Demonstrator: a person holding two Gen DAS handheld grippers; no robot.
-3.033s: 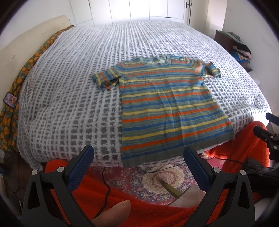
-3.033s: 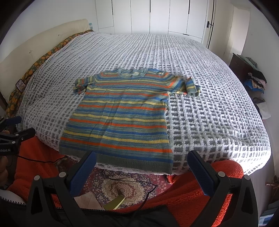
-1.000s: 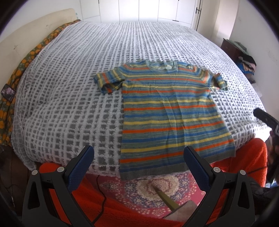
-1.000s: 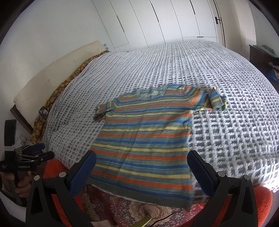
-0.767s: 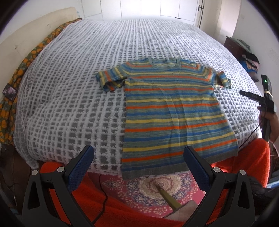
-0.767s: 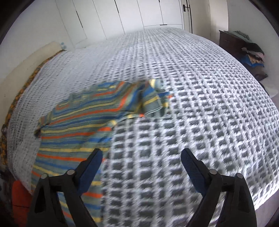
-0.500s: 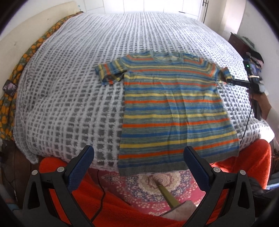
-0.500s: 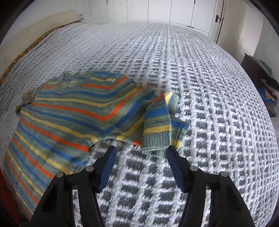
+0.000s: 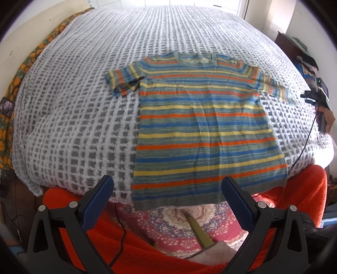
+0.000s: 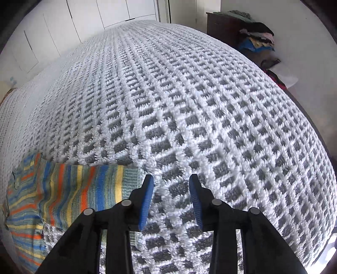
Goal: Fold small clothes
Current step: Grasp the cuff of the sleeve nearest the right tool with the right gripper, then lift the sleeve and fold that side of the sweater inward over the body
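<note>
We see a striped tee (image 9: pixel 202 130) lying flat, front up, on a bed w/ a white-and-grey waffle bedspread (image 9: pixel 80 101). Neck points toward the far end of the bed; the hem hangs just over the near edge, above a red fleece blanket (image 9: pixel 147 248) and a patterned rug (image 9: pixel 189 219). Stripes run orange, yellow, blue on grey-green. In the left wrist view the tee's left-hand sleeve (image 9: pixel 124 81) is crumpled back on itself; the other sleeve (image 9: pixel 276 89) is stretched out flat toward the right gripper (image 9: pixel 313 97), seen small at the frame's right edge.

Left gripper (image 9: pixel 167 200) hangs off the near edge of the bed, over the blanket, fingers (image 9: pixel 99 202) spread wide, nothing between them, not touching the tee.

Right gripper (image 10: pixel 171 198) is low over the bedspread (image 10: pixel 189 118), just beside the sleeve cuff (image 10: pixel 130 179). Its fingers (image 10: pixel 146 196) are at a narrow gap, not closed. The left finger sits at the cuff's edge; we can't tell if it touches. No cloth between the fingers, only bedspread.

Far right: a dark dresser (image 10: pixel 223 23) w/ a pile of clothes (image 10: pixel 258 36). White wardrobe doors (image 10: pixel 118 12) behind the bed. An orange-patterned cloth (image 9: pixel 27 63) runs along the bed's left side.
</note>
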